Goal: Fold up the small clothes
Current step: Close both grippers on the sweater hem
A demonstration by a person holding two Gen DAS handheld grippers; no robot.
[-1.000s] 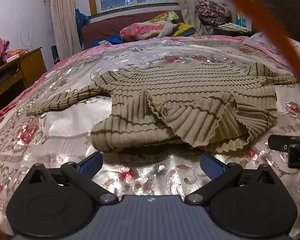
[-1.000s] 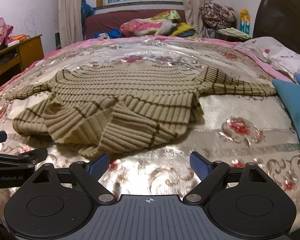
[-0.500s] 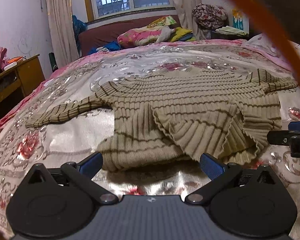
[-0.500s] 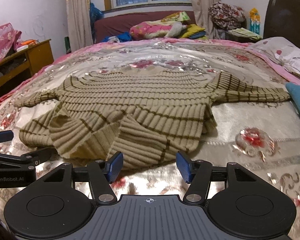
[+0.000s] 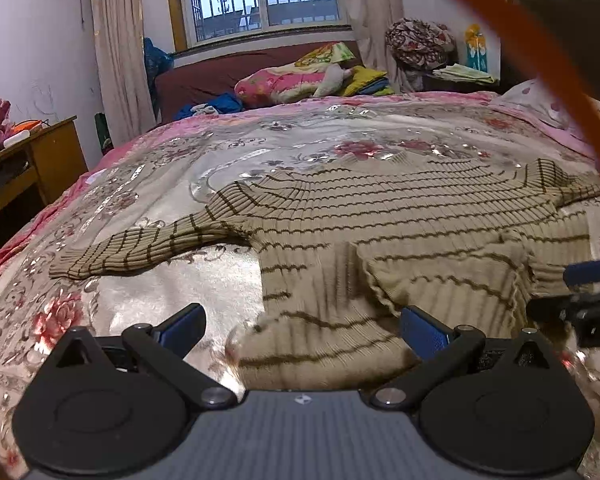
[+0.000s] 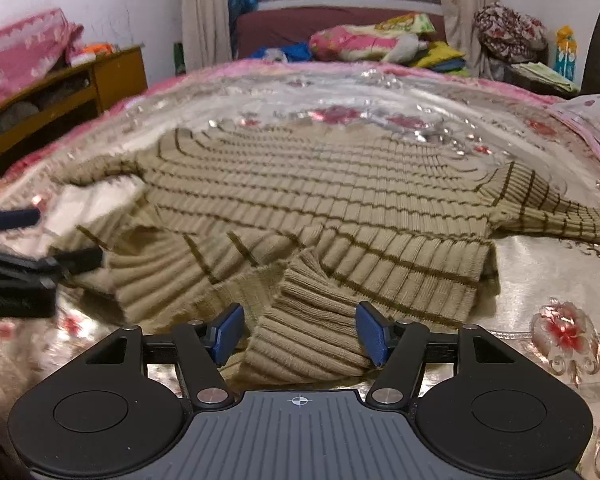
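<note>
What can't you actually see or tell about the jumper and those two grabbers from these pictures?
- Sweater right sleeve end: left wrist view, cut off by the edge and an orange strap.
- Sweater's left hem: right wrist view, motion-blurred.
- Whether the right gripper, jaws opening, touches the hem between them: unclear.
- Left gripper hem contact: blurred.

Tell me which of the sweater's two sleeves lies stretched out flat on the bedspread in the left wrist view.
The left sleeve, reaching out over the bedspread. The right sleeve is bunched up short beside the sweater's body.
</note>
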